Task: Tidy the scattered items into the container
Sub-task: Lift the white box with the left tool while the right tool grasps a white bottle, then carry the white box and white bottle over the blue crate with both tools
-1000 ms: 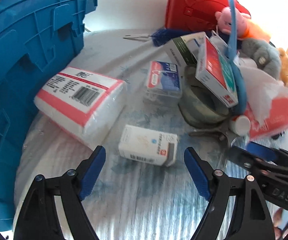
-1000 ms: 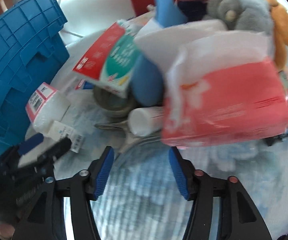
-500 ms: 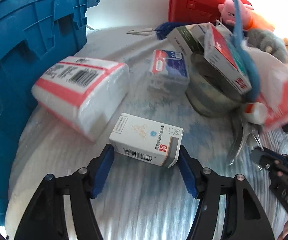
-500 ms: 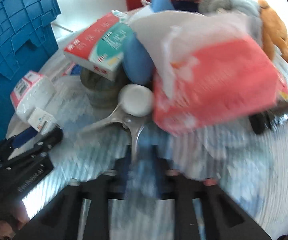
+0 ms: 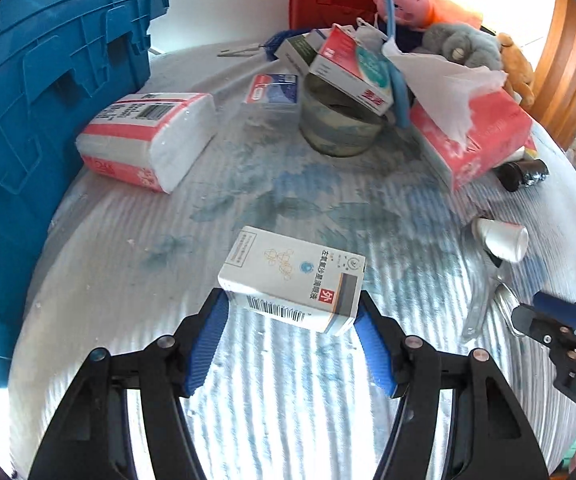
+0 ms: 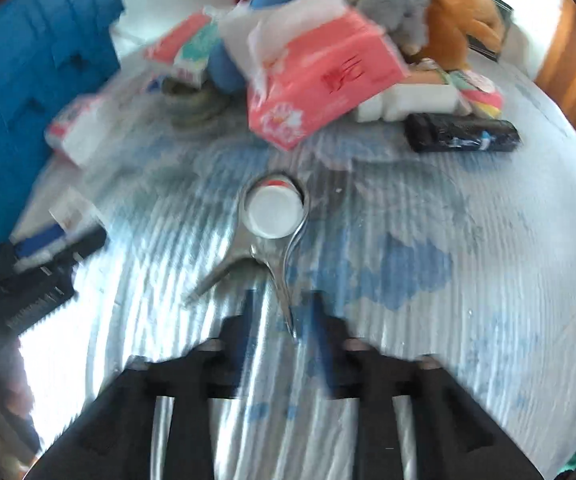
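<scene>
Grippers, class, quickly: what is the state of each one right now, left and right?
Left gripper: closed on the white medicine box.
Right gripper: jaws opening, astride the metal tongs, not gripping them.

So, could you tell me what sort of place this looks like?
Probably a home, at a cluttered round table: soft toys, an open tissue box and a medicine box lie about beside a blue storage crate.
</scene>
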Demonstrator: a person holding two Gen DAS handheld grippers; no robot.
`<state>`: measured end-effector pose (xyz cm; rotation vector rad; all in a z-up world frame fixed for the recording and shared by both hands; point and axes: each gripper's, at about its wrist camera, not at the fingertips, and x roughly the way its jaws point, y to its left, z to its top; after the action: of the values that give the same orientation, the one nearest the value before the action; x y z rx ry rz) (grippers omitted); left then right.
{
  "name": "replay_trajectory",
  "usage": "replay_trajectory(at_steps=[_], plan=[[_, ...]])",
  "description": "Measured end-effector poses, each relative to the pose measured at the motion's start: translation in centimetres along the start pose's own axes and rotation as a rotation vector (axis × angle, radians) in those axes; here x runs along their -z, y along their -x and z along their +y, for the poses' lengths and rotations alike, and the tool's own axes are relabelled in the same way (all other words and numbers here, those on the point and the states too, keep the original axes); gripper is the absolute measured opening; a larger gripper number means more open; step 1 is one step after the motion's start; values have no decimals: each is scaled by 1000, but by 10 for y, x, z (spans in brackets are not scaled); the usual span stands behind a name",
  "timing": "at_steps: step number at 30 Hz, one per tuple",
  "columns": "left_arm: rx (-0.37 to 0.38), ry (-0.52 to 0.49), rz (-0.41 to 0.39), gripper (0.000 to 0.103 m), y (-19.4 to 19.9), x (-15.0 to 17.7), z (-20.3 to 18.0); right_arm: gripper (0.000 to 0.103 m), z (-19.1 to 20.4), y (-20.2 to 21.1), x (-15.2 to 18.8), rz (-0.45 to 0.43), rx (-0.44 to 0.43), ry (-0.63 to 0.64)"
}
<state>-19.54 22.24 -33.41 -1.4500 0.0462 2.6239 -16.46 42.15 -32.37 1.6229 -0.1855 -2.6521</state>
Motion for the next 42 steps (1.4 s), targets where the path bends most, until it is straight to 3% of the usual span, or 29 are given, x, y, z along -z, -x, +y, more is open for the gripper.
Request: replay_trajectory(at_steps=[6, 11, 14, 16, 21, 33, 42], plan=[[7, -24, -25, 63, -3, -9, -21, 50, 11, -5, -22, -104, -23, -24], [16, -41, -40, 63, -7, -17, -35, 40, 7, -14, -30, -93, -41, -23], [16, -46, -34, 63, -12, -19, -39, 39, 9, -23, -33, -87, -53, -14], [20, -45, -31, 63, -14, -21, -42, 30, 12, -30, -34, -81, -55, -2], [31, -49, -35, 63, -11, -22, -48, 28, 12, -30, -35, -88, -49, 10], [29, -36, -134, 63, 40, -32, -50, 28, 15, 27, -42, -195, -54, 31], [-64, 41, -302, 63, 132, -55, -33, 28, 42, 108, -72, -353, -120, 152]])
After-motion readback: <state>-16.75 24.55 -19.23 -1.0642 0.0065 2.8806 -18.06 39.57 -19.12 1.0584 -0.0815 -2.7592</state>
